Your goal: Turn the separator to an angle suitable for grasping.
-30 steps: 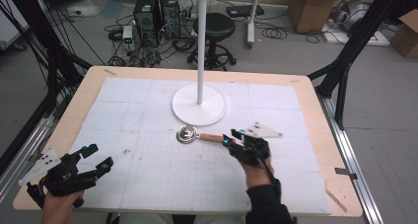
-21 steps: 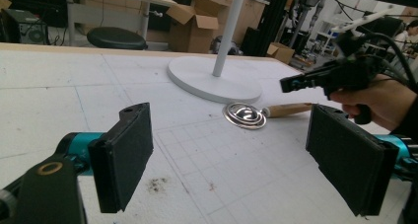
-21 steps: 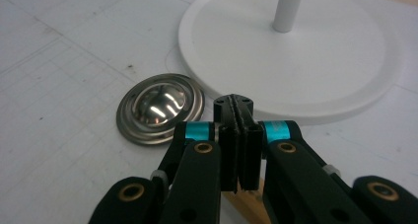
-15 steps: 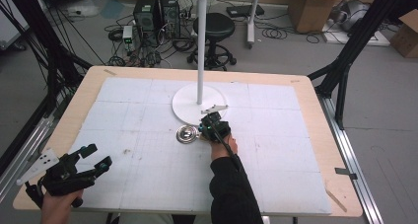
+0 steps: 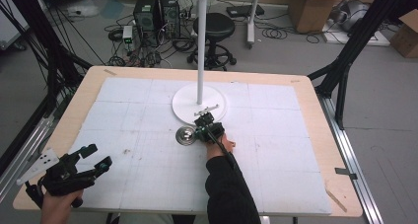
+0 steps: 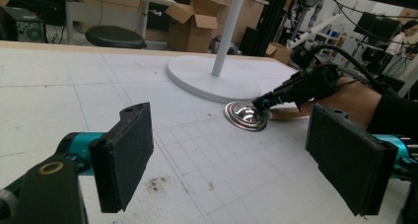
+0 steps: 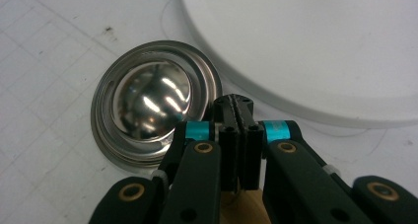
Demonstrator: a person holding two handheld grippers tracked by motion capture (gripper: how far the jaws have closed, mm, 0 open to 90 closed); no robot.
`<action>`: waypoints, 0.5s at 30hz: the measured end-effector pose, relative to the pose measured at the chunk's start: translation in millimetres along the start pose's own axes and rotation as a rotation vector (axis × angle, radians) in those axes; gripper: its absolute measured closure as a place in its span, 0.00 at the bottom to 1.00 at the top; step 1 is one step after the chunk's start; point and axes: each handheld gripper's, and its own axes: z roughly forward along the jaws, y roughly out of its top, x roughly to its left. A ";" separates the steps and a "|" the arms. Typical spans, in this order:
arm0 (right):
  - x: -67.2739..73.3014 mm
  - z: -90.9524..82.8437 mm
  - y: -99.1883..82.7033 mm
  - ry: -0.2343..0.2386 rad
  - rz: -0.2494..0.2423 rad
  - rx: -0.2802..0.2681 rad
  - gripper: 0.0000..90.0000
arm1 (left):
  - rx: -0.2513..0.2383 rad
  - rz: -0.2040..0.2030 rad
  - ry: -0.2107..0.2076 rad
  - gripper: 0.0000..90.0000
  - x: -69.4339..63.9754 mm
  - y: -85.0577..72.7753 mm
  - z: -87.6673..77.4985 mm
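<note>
Right gripper [image 7: 235, 116] is clamping its jaws together on the wooden handle [image 6: 288, 113] of a steel ladle [image 7: 148, 98] lying bowl-down on the table [image 5: 148, 86], beside the white stand base [image 5: 183, 101]. Left gripper [image 6: 231, 167] is sitting idle, jaws wide apart. Advisable: lifting level, keeping the clamp firm so the ladle does not pivot.

Left gripper [image 6: 236, 160]: black frame wearing flat rectangular black pads [image 6: 125, 160], teal collars behind them, a brass-ringed pivot screw, a grey three-cornered plate [image 5: 39, 164] showing small holes.
Right gripper [image 7: 236, 108]: black linkage arms carrying brass-ringed screws, teal bands, a black cable trailing back.
Right sleeve [image 5: 229, 194]: person wearing black, long.
</note>
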 end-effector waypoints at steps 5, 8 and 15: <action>7.5 -2.6 -1.0 0.029 -0.026 0.012 0.99 | -0.001 -0.002 0.001 0.21 0.3 -0.1 0.0; 13.2 -4.4 -2.2 0.036 -0.043 0.022 0.99 | 0.000 -0.002 0.000 0.21 0.4 -0.1 0.1; 21.0 -9.2 -10.1 0.038 -0.072 0.018 0.99 | 0.004 0.003 0.001 0.21 -0.1 0.0 0.0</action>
